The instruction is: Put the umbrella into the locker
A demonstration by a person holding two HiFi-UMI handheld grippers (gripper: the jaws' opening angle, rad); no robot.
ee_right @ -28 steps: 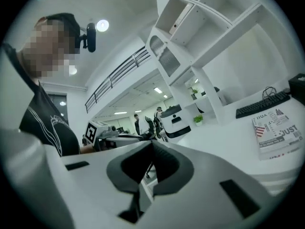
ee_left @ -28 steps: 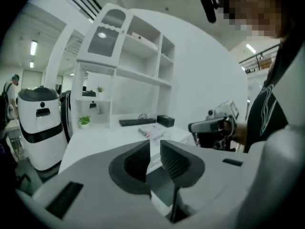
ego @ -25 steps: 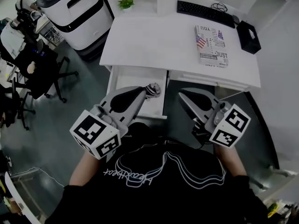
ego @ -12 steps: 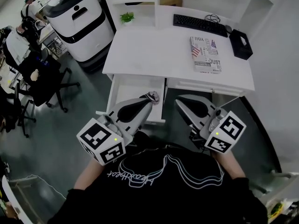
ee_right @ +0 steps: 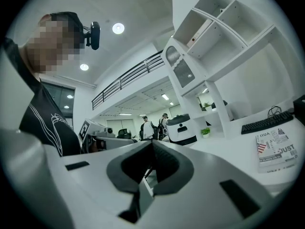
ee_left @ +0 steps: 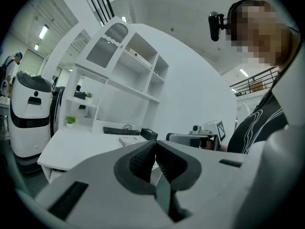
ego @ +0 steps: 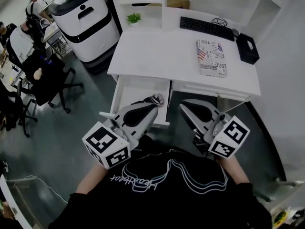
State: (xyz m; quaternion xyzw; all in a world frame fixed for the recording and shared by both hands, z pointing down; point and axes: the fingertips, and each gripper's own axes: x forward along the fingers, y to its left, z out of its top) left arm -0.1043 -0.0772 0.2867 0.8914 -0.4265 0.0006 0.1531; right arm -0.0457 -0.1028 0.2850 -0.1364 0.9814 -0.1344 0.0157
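A small folded umbrella, a grey patterned bundle, lies at the front right corner of the open white drawer under the desk. My left gripper is held close to my chest. Its tips are just short of the umbrella, and I cannot tell whether they touch it. In the left gripper view its jaws are shut with nothing between the ribbed pads. My right gripper hangs over the floor to the right of the drawer. In the right gripper view it is shut and empty.
The white desk carries a keyboard, a magazine, a black box and a small plant. A white machine stands at the left, with office chairs and seated people beyond it.
Both grippers have drawn back a little toward my body and risen slightly. The umbrella stays in the drawer by the left gripper's tips.
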